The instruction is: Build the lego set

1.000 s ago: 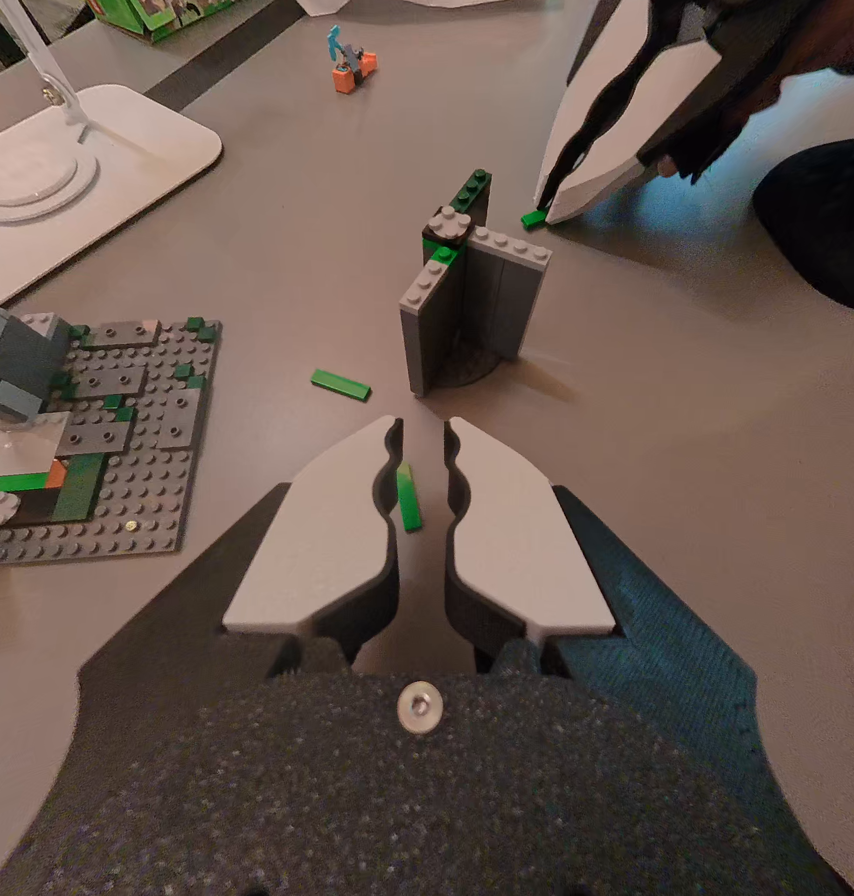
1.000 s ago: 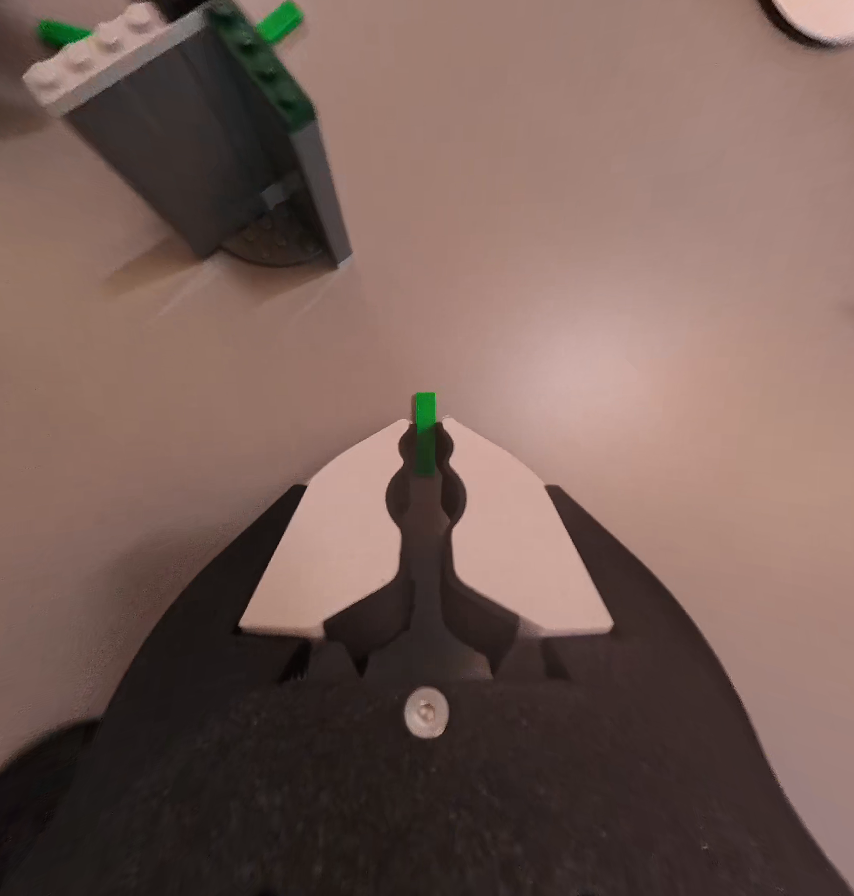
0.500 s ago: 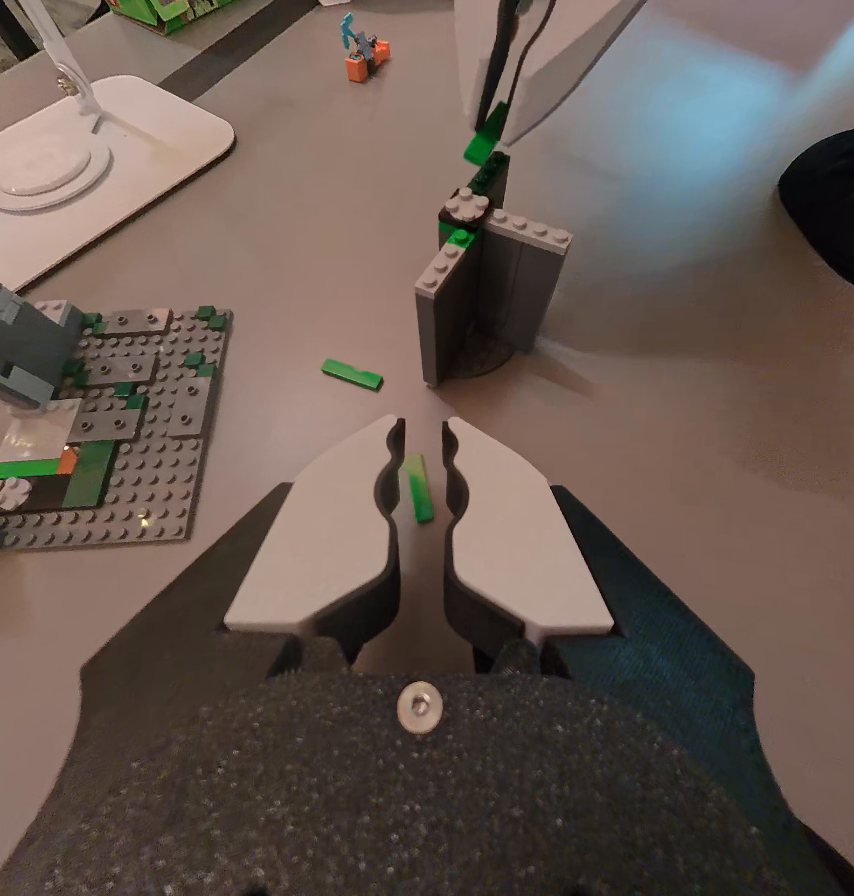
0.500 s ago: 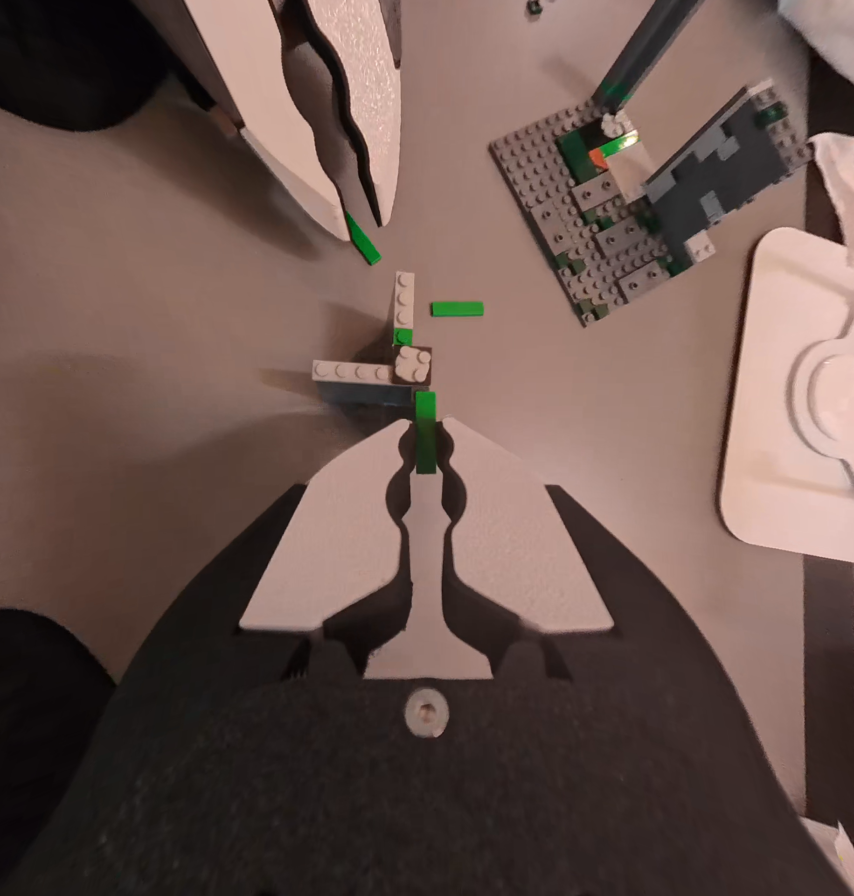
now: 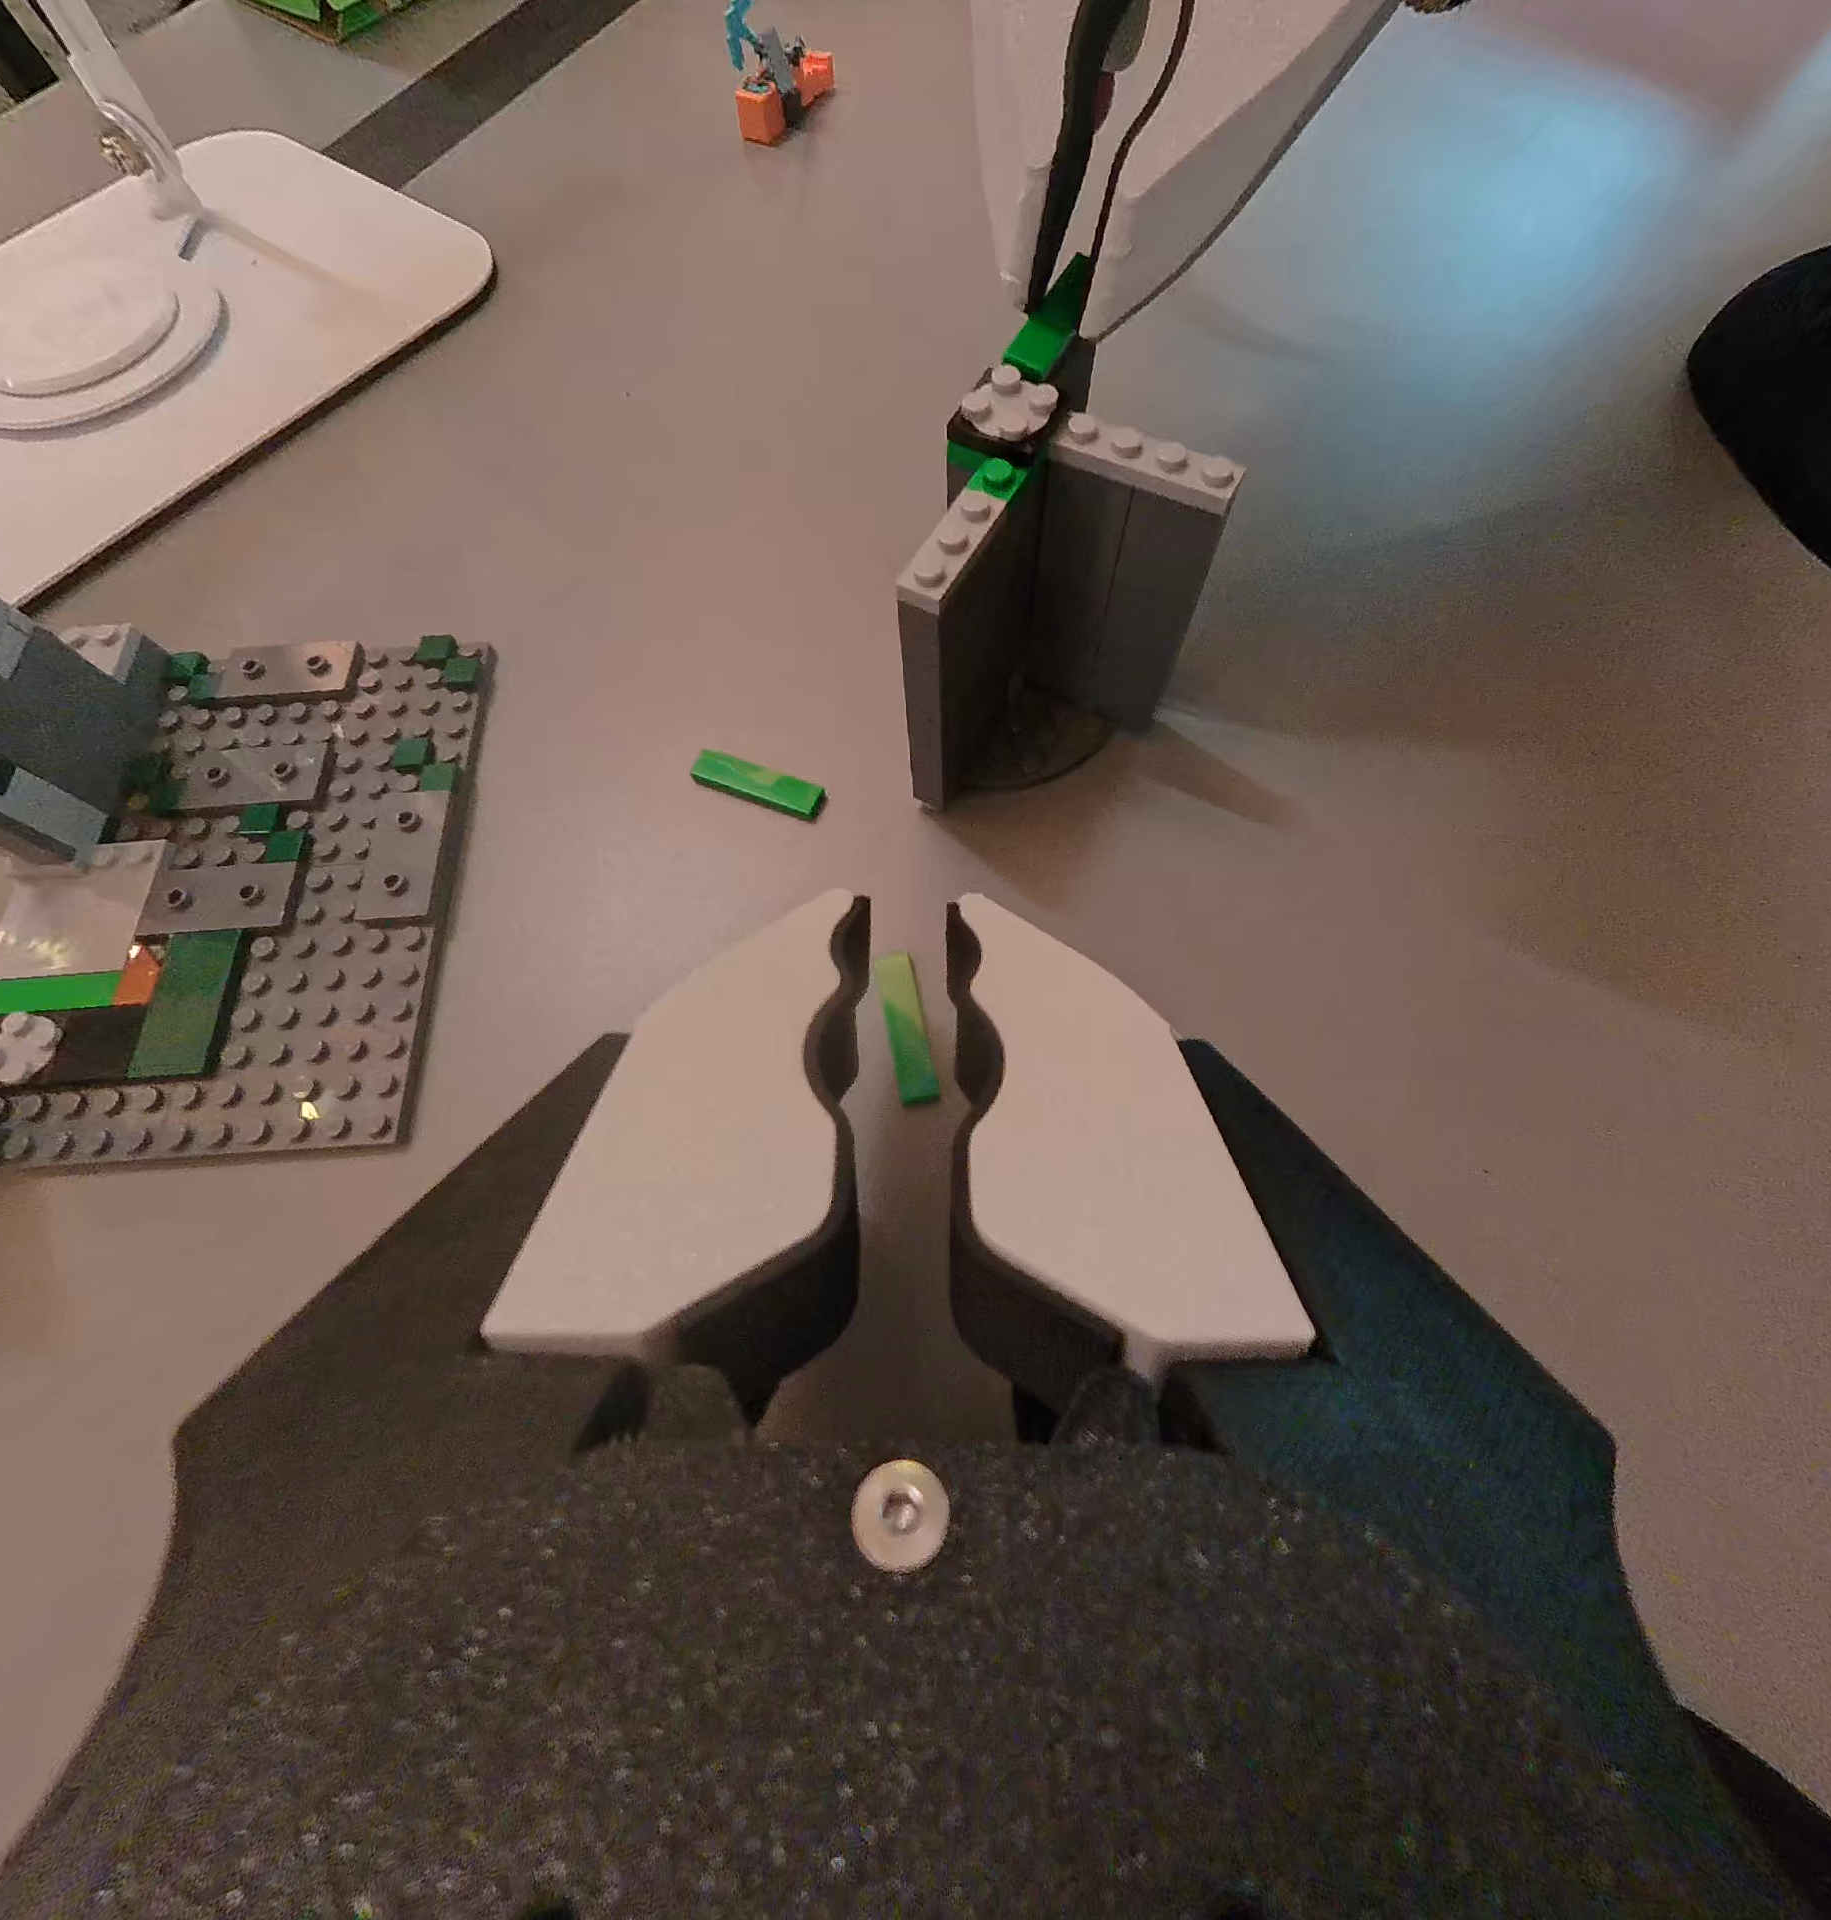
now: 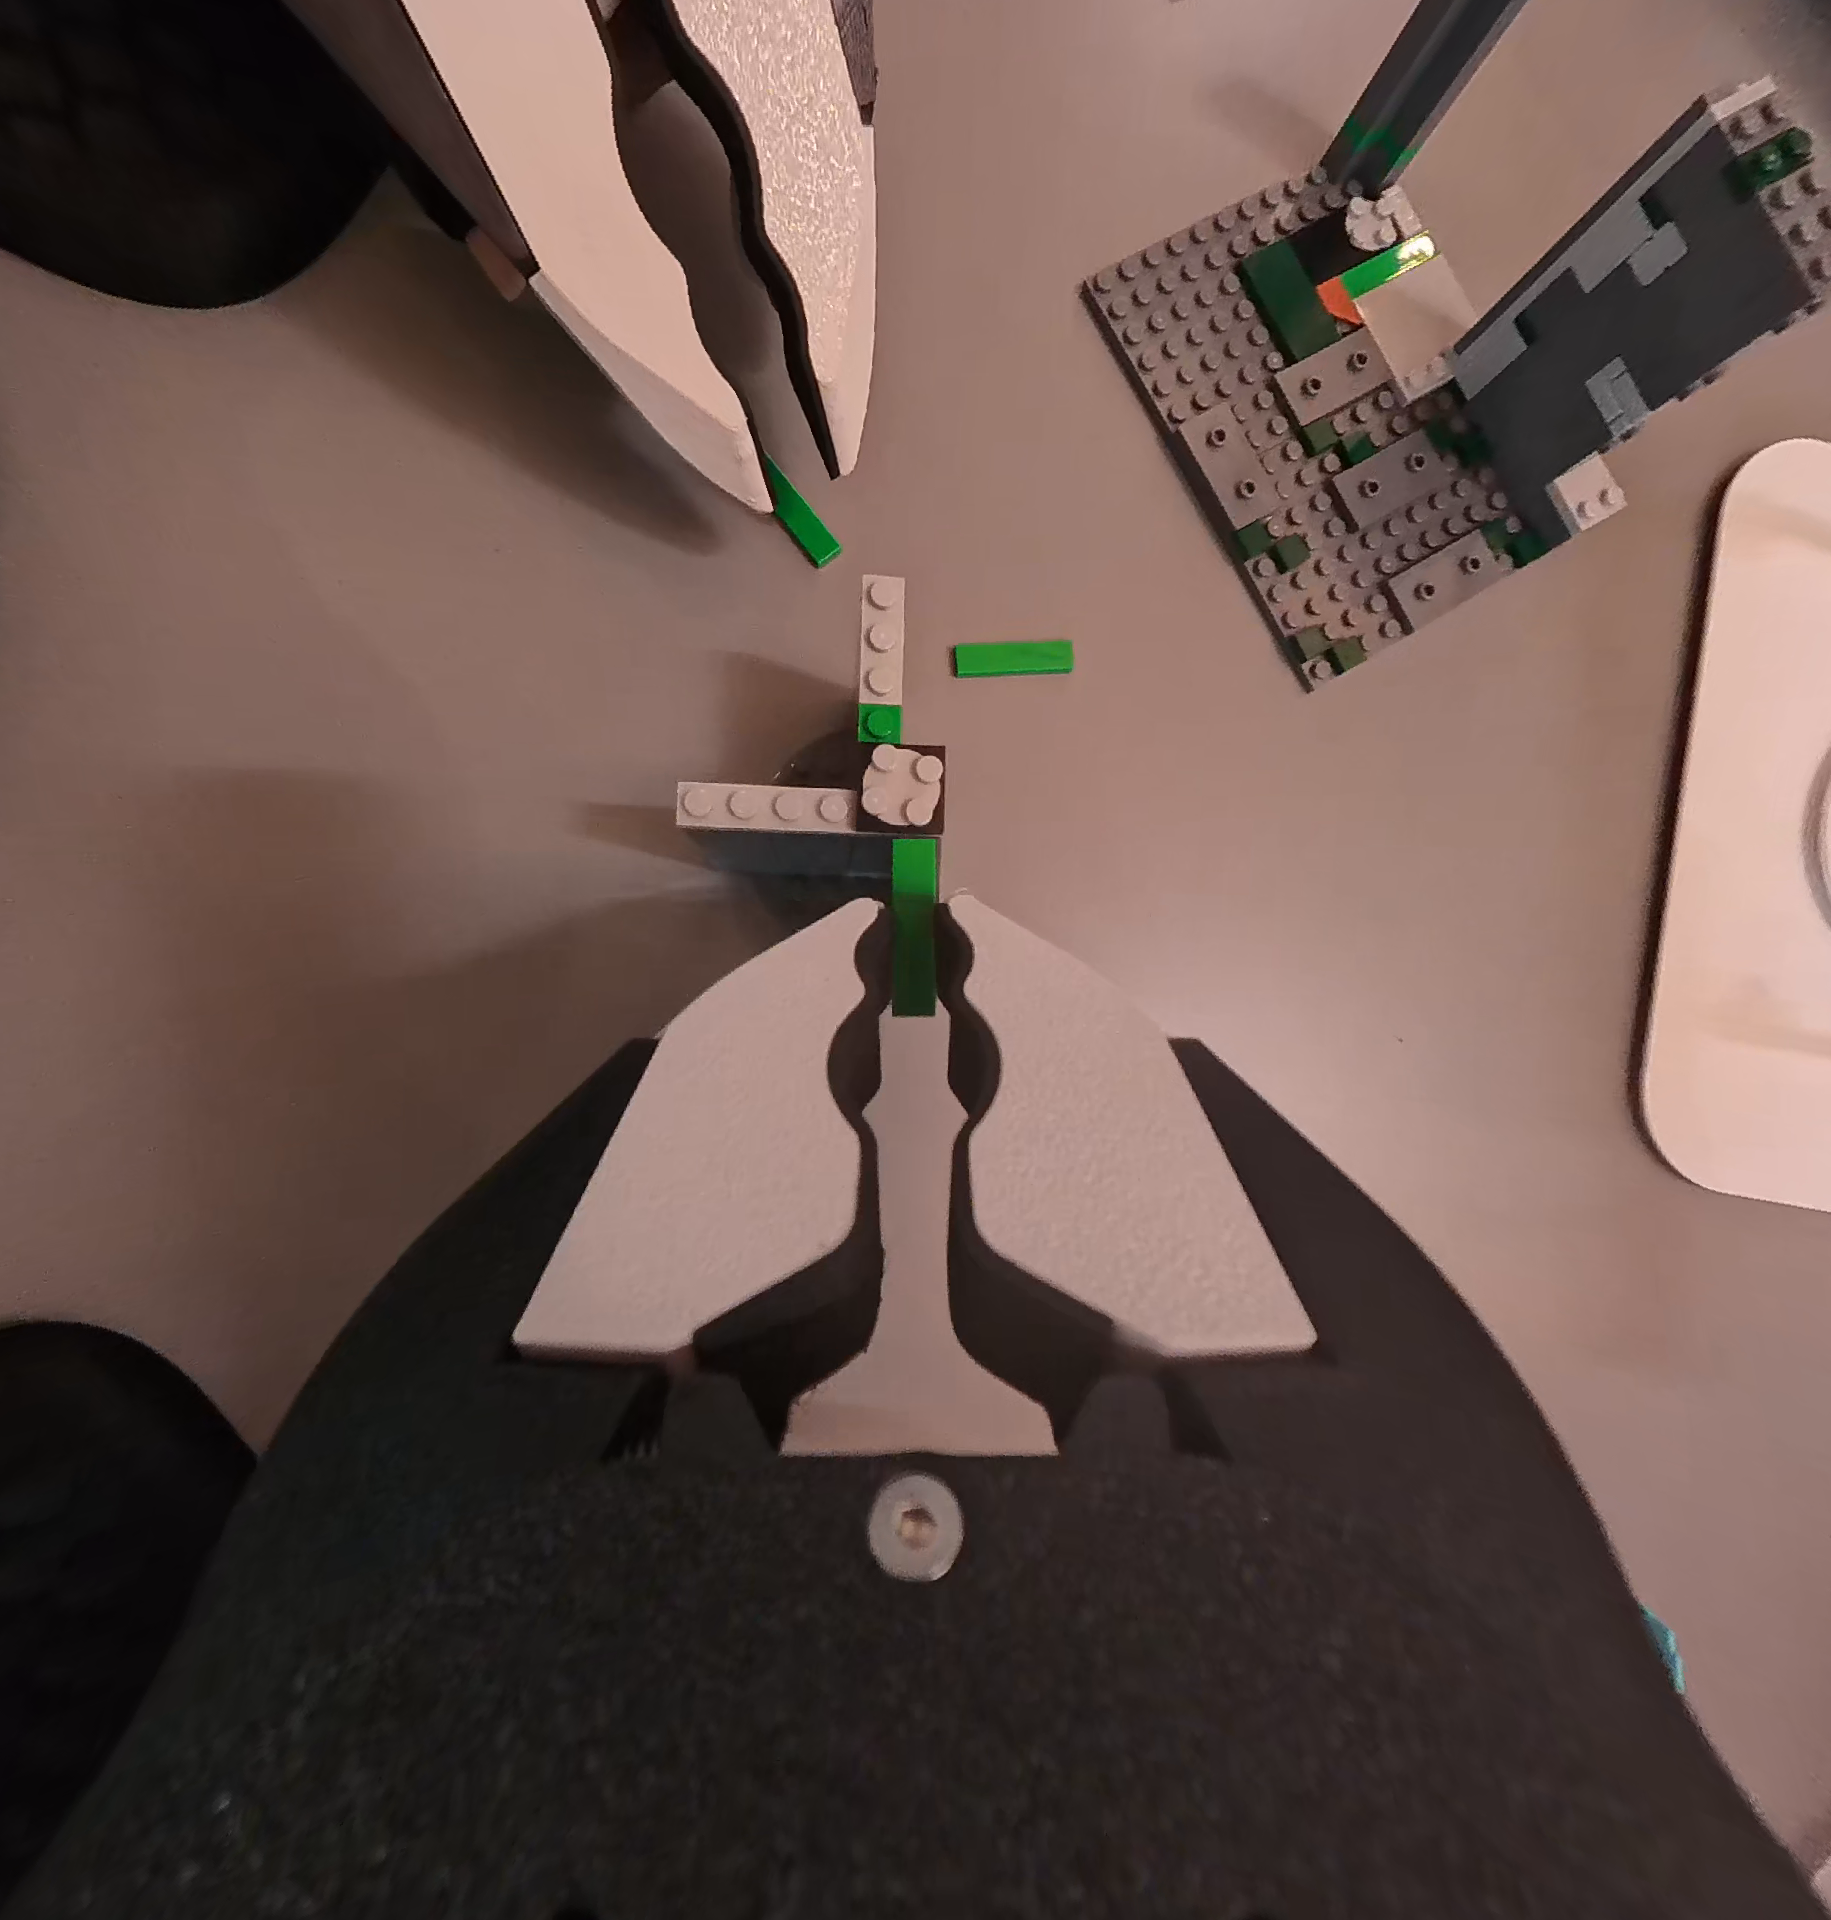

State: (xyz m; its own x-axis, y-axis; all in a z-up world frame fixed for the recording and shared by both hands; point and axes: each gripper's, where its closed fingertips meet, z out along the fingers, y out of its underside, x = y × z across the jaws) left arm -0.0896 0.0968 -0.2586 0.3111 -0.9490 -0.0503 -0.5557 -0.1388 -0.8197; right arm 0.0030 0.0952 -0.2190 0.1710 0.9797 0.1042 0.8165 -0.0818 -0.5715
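Grey table (image 6: pixel 1306 883): grey wall assembly (image 6: pixel 880 800), frame centre, right gripper (image 6: pixel 913 906) pinching green tile (image 6: pixel 913 925)
Left gripper (image 5: pixel 906 904) spread around loose tile (image 5: pixel 906 1029); risk: skewed press tips the assembly

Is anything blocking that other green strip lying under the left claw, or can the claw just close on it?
Nothing visible blocks it. The green strip lies flat on the bare table between the open fingers of the left claw, clear of the grey wall piece.

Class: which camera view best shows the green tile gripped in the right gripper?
The right wrist view: the green tile sits pinched in the right gripper, its flat face seen above the grey wall assembly. The left wrist view shows only its end poking out beyond that assembly.
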